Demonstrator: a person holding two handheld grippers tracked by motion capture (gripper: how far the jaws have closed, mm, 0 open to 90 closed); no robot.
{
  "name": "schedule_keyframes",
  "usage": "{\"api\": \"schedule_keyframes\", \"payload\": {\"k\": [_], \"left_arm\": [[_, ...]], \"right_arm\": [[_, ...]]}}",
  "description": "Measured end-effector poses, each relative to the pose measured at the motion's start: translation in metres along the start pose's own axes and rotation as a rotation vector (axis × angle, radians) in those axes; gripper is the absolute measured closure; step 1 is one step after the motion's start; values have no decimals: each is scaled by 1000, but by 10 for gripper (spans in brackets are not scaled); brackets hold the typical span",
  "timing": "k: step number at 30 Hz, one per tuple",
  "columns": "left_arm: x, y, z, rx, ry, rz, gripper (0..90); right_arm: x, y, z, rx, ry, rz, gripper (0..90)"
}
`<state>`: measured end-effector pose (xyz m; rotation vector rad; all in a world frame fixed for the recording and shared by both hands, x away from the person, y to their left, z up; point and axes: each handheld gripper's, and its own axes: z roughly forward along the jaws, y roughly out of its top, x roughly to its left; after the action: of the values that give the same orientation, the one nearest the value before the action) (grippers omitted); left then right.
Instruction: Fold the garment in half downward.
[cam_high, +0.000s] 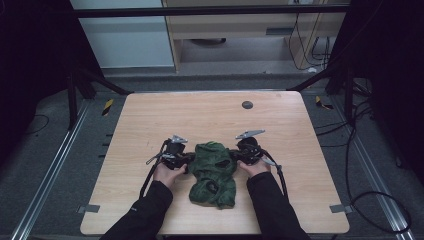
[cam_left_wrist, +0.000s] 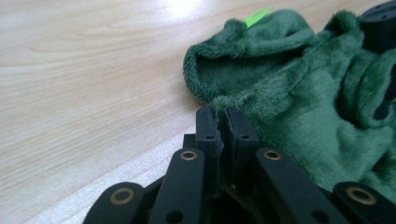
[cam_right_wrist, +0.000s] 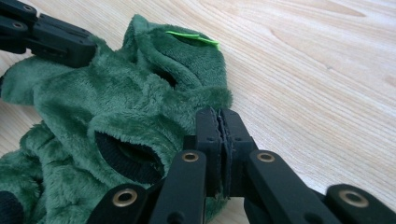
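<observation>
Two grippers, left gripper (cam_high: 186, 159) at 9 o'clock and right gripper (cam_high: 237, 156) at 3 o'clock, each pinch opposite edges of the green fleece garment (cam_high: 214, 174), lying lengthwise 12-to-6 on the table (cam_high: 150, 115).

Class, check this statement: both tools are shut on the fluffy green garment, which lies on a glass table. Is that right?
Not quite: the table is wooden, its grain plain in the high view. The rest holds: the left tool and right tool are both shut on the green garment.
</observation>
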<state>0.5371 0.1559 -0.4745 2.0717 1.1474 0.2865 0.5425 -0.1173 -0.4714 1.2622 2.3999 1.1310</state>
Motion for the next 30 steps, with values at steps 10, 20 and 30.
{"api": "schedule_keyframes", "payload": {"k": [10, 20, 30], "left_arm": [[-4, 5, -12, -39, -3, 10, 855], [-10, 11, -23, -81, -19, 21, 858], [-15, 15, -35, -109, -30, 40, 859]], "right_arm": [[2, 3, -9, -25, 6, -5, 877], [3, 5, -17, -57, 12, -8, 879], [7, 9, -30, -94, 24, -26, 879]]}}
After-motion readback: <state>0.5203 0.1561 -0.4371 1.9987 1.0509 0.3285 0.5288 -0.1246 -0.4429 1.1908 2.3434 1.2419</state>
